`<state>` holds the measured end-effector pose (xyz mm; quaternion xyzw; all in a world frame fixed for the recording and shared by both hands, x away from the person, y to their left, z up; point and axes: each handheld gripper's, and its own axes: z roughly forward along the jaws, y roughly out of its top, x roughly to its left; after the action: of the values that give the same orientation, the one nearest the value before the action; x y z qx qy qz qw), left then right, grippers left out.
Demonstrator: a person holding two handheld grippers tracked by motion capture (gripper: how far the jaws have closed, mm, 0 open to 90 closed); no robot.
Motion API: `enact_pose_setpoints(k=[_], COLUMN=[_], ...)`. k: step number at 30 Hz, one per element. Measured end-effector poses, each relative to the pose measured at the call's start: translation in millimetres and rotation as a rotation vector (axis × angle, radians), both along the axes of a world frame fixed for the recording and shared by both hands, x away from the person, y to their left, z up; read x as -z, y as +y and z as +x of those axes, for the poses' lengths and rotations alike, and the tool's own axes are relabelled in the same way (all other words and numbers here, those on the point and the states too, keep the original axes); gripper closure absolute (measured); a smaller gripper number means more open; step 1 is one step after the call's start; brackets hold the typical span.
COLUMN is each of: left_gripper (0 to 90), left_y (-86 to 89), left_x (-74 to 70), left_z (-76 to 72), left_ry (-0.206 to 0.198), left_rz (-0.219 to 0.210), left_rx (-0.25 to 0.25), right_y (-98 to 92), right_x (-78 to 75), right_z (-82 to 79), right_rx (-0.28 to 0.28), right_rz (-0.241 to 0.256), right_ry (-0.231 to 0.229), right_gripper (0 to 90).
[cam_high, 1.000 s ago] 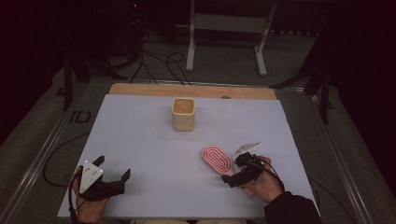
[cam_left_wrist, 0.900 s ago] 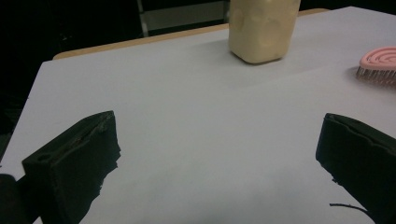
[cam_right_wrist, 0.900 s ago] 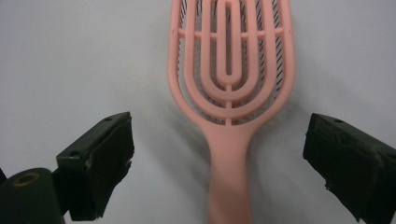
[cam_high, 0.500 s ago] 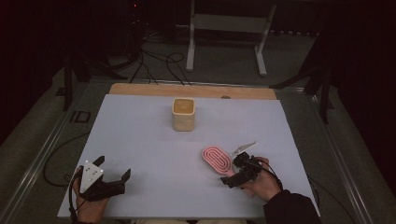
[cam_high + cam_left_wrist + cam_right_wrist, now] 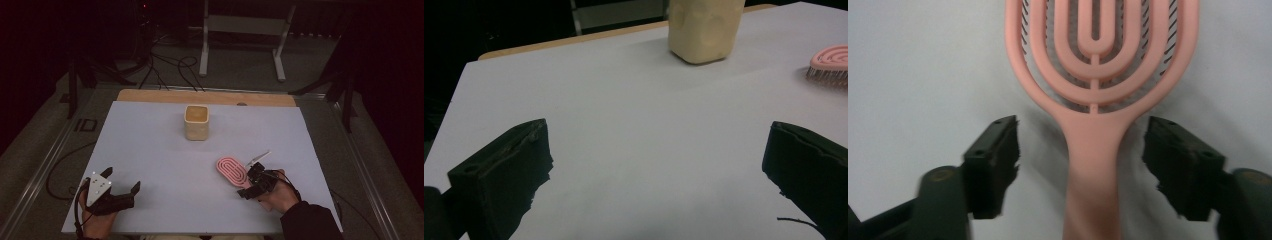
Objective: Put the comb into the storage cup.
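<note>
A pink vented hairbrush point(image 5: 231, 170) point(image 5: 1098, 65) lies flat on the white table point(image 5: 165, 165) at the near right, handle pointing toward the person. My right gripper point(image 5: 247, 183) point(image 5: 1080, 145) is open, its two jaws standing either side of the handle without touching it. At the near left, the left gripper point(image 5: 122, 179) point(image 5: 659, 150) rests open over bare table with nothing between its jaws. A cream square cup point(image 5: 196, 122) point(image 5: 704, 27) stands upright at the far middle. In the left gripper view the hairbrush point(image 5: 831, 62) appears at the right edge.
A wooden strip point(image 5: 200, 96) runs along the table's far edge. Beyond it are a metal stand point(image 5: 240, 30) and cables on the floor point(image 5: 170, 65). Wide bare surface lies between the cup and both grippers.
The right hand has edged slightly forward and left along the brush handle. The left gripper, the brush and the cup have not moved.
</note>
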<state>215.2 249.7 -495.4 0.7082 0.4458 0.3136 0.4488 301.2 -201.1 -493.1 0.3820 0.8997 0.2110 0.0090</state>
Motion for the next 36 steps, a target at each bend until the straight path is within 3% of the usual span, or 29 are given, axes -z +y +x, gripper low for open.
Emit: enact_pose_setpoints(k=[10, 29, 36], left_gripper=[0.0, 0.0, 0.0], left_y=[-0.4, -1.1, -1.2], left_x=[0.3, 0.4, 0.4], left_z=[0.2, 0.3, 0.2], left_ry=[0.003, 0.003, 0.004], left_rz=[0.004, 0.005, 0.006], left_rx=[0.001, 0.004, 0.003], right_y=[3.1, 11.0, 14.8], right_x=[-0.6, -1.7, -1.8], right_z=[5.8, 7.3, 8.2], right_rx=[-0.016, -0.051, -0.052], right_rz=[-0.060, -0.115, -0.156], right_ry=[0.020, 0.023, 0.017], right_gripper=[50.3, 61.0, 65.2])
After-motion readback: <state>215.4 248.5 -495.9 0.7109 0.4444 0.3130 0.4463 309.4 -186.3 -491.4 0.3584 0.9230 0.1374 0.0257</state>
